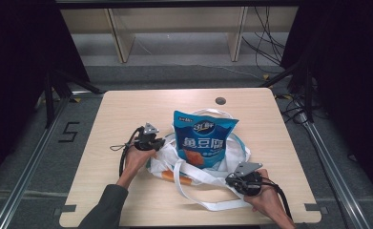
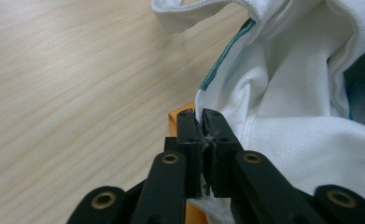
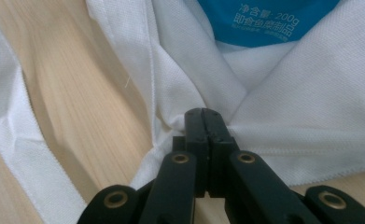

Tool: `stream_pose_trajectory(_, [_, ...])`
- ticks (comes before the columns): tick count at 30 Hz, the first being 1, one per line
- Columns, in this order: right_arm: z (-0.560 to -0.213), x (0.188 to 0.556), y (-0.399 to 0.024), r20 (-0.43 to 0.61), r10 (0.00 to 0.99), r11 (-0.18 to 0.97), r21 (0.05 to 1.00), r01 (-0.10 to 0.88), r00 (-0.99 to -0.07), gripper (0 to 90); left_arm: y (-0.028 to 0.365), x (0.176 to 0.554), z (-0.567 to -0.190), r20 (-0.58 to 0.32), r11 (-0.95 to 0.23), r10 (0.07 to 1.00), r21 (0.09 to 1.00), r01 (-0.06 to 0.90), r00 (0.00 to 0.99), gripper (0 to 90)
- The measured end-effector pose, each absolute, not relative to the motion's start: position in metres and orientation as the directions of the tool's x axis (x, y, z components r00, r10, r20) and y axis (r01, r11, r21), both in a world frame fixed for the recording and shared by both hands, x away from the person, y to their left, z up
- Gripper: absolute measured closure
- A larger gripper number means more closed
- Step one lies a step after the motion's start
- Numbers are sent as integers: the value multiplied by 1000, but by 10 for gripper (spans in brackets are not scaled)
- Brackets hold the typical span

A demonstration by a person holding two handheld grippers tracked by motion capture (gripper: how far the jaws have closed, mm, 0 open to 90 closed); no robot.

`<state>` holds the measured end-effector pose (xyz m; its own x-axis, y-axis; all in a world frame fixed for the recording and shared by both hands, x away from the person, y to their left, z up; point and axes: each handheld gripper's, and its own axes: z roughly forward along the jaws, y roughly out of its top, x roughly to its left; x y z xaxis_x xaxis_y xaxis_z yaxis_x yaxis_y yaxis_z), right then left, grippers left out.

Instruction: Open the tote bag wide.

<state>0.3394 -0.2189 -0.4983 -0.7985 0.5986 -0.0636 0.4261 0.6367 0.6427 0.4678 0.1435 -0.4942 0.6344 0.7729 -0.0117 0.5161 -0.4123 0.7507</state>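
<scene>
**Both grippers clamped on the white bag**

One white tote bag (image 1: 203, 167), one blue snack packet (image 1: 204, 138), two grippers, one wooden table (image 1: 127, 114). Packet sits in the bag's mouth, its upper part sticking out. Bag lies mid-table, long handles trailing toward the near edge. Left gripper (image 1: 161, 143) is at the bag's left rim, jaws pinched on the white fabric (image 2: 264, 116) there. Right gripper (image 1: 231, 179) is at the near right side, jaws closed tight on a fold of bag cloth (image 3: 283, 121) just below the packet.

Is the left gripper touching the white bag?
Touching. In the left gripper view, the left gripper has its jaws pinched shut on a fold of the white bag, with cloth squeezed between them.
</scene>
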Motion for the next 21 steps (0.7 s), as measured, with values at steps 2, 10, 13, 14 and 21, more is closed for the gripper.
stream_pose_trajectory(2, [-492,340,-220,-59,594,638,642,426,-802,868,142,459,-481,-47,-360,779,783,507,625,726])
stream_pose_trajectory(10, [-444,352,-242,-64,649,494,794,356,-758,820,120,402,-453,-28,-410,686,811,418,727,702])
stream_pose_trajectory(13, [-440,368,-247,-81,681,479,800,360,-728,822,110,391,-465,-68,-432,649,787,440,758,728])
stream_pose_trajectory(14, [-439,376,-249,-93,690,481,799,360,-718,826,107,389,-471,-80,-437,640,781,447,765,757])
stream_pose_trajectory(21, [-460,426,-250,-38,726,464,764,448,-686,856,109,375,-497,-24,-533,612,726,435,790,790])
